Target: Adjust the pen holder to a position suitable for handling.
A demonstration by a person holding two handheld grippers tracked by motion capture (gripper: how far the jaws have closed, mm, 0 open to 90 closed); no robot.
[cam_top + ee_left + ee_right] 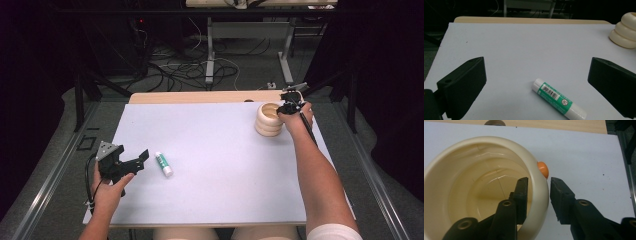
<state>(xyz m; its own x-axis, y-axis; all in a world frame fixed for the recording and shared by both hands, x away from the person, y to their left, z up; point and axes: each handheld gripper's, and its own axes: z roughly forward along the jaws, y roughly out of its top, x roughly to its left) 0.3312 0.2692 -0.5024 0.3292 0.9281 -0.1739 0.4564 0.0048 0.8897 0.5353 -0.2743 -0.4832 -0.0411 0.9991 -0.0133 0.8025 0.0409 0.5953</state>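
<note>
White board (215, 185) on wooden table (200, 97); cables (175, 67) on floor.

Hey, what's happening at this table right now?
A person works a gripper in each hand over a white table. The right gripper straddles the wall of a cream ribbed cup at the far right, one jaw inside, one outside. The left gripper is open beside a green-and-white glue stick that lies flat, untouched.

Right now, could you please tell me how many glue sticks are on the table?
1. The glue stick lies flat on the white board, just ahead of the open left gripper. Another could be hidden behind the cream ribbed cup.
</note>
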